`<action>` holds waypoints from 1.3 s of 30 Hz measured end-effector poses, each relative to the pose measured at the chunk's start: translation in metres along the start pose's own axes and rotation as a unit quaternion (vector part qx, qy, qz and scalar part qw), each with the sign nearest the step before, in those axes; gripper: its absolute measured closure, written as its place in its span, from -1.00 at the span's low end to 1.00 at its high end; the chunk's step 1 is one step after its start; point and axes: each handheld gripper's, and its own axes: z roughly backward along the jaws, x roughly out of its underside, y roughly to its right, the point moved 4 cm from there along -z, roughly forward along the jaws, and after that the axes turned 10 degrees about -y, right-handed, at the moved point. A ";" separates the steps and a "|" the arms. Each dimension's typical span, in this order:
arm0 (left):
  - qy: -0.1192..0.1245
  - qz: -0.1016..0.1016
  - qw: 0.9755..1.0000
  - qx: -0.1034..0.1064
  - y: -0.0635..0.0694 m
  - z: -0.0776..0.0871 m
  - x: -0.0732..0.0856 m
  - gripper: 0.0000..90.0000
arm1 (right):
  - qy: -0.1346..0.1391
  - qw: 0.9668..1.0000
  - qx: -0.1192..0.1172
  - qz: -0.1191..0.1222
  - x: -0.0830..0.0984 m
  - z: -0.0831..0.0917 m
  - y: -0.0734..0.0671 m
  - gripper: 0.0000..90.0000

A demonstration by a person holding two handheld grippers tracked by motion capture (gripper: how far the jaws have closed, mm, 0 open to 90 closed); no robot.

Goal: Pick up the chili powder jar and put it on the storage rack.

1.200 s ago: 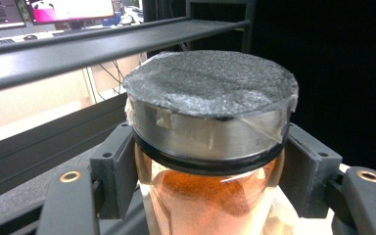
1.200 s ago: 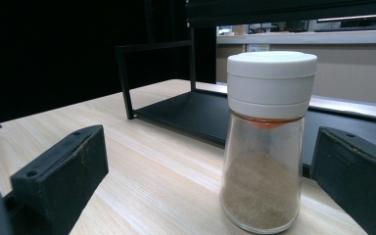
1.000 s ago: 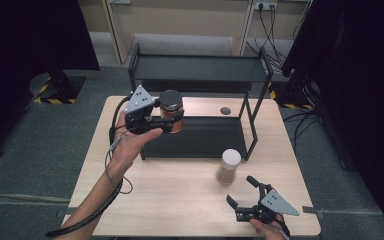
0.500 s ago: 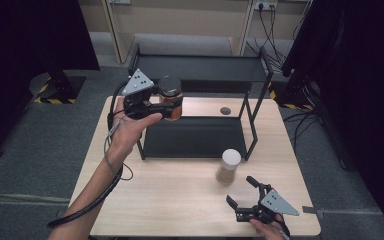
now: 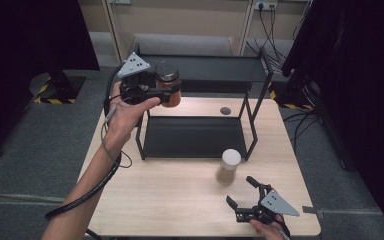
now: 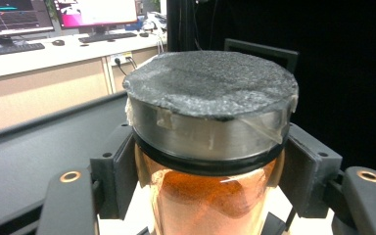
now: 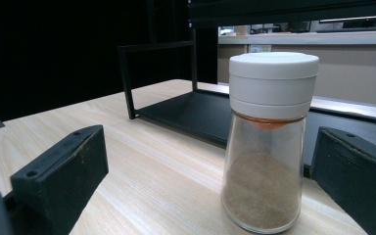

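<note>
Left tool (image 5: 166, 94), at the upper left of the high view, is clamped on a jar of orange powder (image 5: 169, 86), and the jar is held in the air beside the top tier of the black shelf rack (image 5: 205, 67). Its dark lid (image 6: 210, 81) is seen taped on in the left gripper view. Judging by this, the placing step is in hand; next, the jar is to be carried level over the upper tier and set down upright. Lower right, the right tool (image 5: 244, 196) is spread wide on the counter (image 5: 170, 195), aimed at a white-capped shaker (image 5: 228, 166) part filled with brownish powder, standing apart from it.
</note>
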 end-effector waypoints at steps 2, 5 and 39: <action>-0.001 0.002 1.000 -0.005 -0.001 0.000 -0.005 -0.30 | -0.001 1.000 0.000 0.001 0.000 0.000 0.000 -0.98; -0.002 0.000 1.000 -0.013 -0.002 0.000 -0.011 -0.30 | 0.000 1.000 0.000 0.001 0.000 0.000 0.000 -0.98; -0.004 0.029 0.996 -0.079 -0.018 -0.030 -0.046 -0.30 | 0.000 1.000 -0.001 -0.002 0.001 0.001 0.000 -0.98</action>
